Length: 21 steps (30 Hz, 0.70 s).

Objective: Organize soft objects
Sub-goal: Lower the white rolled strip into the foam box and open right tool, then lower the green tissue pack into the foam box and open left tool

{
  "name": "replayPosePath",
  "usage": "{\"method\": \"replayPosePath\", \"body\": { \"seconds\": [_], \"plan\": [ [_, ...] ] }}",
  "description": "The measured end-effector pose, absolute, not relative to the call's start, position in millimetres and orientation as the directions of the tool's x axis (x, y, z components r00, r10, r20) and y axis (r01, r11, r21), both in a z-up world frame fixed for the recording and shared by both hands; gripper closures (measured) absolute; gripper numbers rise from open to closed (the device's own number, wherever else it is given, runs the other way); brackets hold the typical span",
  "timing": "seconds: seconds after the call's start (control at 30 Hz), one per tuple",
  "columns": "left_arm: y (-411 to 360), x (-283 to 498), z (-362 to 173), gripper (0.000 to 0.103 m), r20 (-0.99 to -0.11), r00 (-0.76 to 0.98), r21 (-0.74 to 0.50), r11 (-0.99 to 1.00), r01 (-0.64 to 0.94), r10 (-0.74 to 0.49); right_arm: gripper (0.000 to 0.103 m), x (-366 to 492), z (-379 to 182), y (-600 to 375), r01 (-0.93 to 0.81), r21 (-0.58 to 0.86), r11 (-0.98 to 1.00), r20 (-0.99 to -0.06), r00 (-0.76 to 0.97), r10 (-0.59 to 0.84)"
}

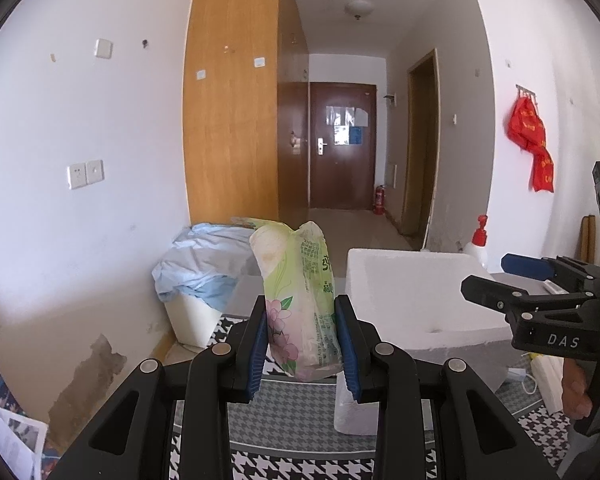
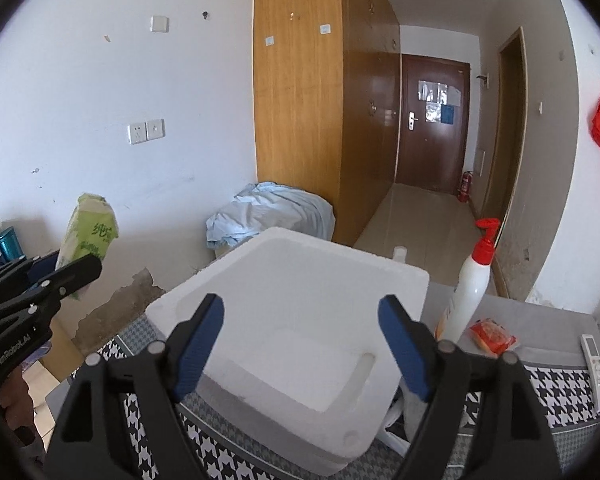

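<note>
A soft green tissue pack (image 1: 296,280) with pink flowers stands upright between the blue pads of my left gripper (image 1: 302,320), which is shut on its lower half. In the right wrist view the same pack (image 2: 90,228) is held up at the far left by the left gripper (image 2: 76,264). A white foam box (image 2: 300,320) sits open-topped on the table, and I see nothing in it. My right gripper (image 2: 302,320) hangs over the box's near side, open, with nothing between its pads. In the left wrist view the right gripper (image 1: 484,274) reaches in from the right edge by the box (image 1: 400,280).
A pump bottle (image 2: 474,292) with a red top, a red packet (image 2: 492,336) and a remote (image 2: 596,360) lie right of the box on the houndstooth table cover (image 2: 560,396). A blue cloth (image 1: 204,264) drapes over a white bin by the wardrobe. A white roll (image 1: 352,412) stands under the pack.
</note>
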<state>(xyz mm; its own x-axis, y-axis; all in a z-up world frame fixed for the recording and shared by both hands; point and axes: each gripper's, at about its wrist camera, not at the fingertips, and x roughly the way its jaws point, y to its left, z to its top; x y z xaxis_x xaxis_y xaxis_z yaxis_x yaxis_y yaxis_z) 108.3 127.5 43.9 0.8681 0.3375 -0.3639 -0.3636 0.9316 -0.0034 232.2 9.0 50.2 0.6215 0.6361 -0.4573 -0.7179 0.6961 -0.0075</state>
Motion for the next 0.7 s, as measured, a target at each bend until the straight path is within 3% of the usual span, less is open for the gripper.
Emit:
{"method": "replayPosePath", "body": {
  "seconds": [0.7],
  "plan": [
    [114, 134, 58, 0.069, -0.354, 0.893, 0.024, 0.957, -0.289, 0.278, 0.015, 226, 56, -23, -0.689, -0.002, 0.725, -0.417, 0.659, 0.626]
  ]
}}
